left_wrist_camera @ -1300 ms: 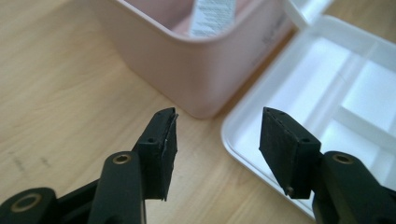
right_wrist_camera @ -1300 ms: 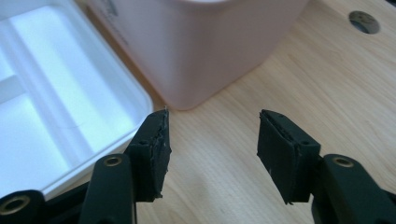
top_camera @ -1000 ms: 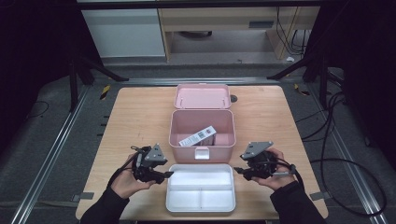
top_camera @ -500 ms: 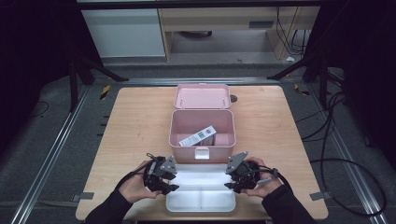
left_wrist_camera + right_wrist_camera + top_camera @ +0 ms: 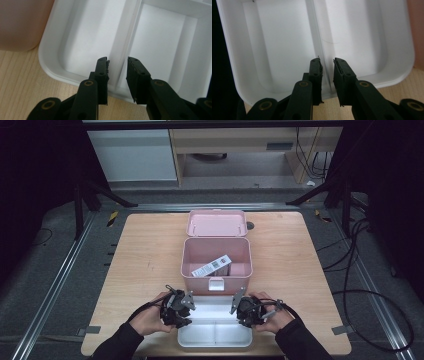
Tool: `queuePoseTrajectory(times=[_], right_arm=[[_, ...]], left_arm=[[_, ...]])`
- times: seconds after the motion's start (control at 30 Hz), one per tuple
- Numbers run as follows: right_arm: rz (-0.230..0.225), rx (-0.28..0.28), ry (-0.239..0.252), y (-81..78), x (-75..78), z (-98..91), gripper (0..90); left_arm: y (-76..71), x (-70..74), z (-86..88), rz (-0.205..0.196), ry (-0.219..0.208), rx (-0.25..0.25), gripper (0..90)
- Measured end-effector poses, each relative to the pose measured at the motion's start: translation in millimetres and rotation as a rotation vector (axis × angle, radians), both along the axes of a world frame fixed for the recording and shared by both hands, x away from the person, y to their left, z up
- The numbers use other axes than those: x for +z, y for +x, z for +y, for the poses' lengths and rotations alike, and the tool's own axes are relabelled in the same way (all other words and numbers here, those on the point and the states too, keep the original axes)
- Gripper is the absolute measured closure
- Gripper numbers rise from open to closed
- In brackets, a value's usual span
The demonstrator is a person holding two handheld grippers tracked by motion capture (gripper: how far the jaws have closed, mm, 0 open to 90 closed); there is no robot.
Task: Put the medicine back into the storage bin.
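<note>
A white two-compartment tray (image 5: 215, 342) lies at the table's front edge. My left gripper (image 5: 188, 313) is at its left end and my right gripper (image 5: 238, 310) at its right end, each held in a hand. In the left gripper view the gripper (image 5: 118, 65) straddles the tray's middle divider (image 5: 130, 30), with a gap beside its right jaw. In the right gripper view the gripper (image 5: 327, 63) straddles the same divider (image 5: 314, 30) more narrowly. Both pairs of jaws have just been closing around the divider. Both tray compartments are bare.
Just behind the tray stands an open pink box (image 5: 189, 265) with a white packet (image 5: 211, 266) inside, its lid (image 5: 216, 222) lying flat behind it. The box wall borders the tray in both gripper views (image 5: 22, 22) (image 5: 415, 30). Bare wooden table (image 5: 140, 255) lies on both sides.
Both hands have moved inward and down, from beside the tray onto its two ends. Both pairs of jaws have narrowed around the tray's divider.
</note>
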State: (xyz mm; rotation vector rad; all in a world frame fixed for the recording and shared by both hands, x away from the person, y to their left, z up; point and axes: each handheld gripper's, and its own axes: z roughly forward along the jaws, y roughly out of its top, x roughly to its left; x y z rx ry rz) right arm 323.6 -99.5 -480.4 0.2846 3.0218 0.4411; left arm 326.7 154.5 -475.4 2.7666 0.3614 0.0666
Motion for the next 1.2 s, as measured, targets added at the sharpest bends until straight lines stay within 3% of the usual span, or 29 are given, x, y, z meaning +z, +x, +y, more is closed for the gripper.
queuePoseTrajectory(times=[0.3,0.5,0.8,1.03,1.2], right_arm=[[0.024,0.022,-0.057,2.3,-6.0,7.4,81.7],[0.026,0.019,-0.057,3.9,-6.2,7.4,84.9],[0.050,0.009,-0.042,4.3,-3.2,5.6,85.2],[0.091,0.009,-0.007,-7.4,11.6,0.6,85.4],[0.099,0.010,0.011,-14.5,33.3,-2.9,85.2]], left_arm=[[1.7,-6.0,-7.2,0.035,0.057,-0.066,76.0],[5.8,-7.0,-10.3,0.040,0.094,-0.085,81.8],[4.5,-5.0,-10.7,0.063,0.097,-0.139,86.3],[-8.6,15.8,-9.3,0.071,0.079,-0.170,87.0],[-19.4,38.7,-8.4,0.057,0.061,-0.180,87.6]])
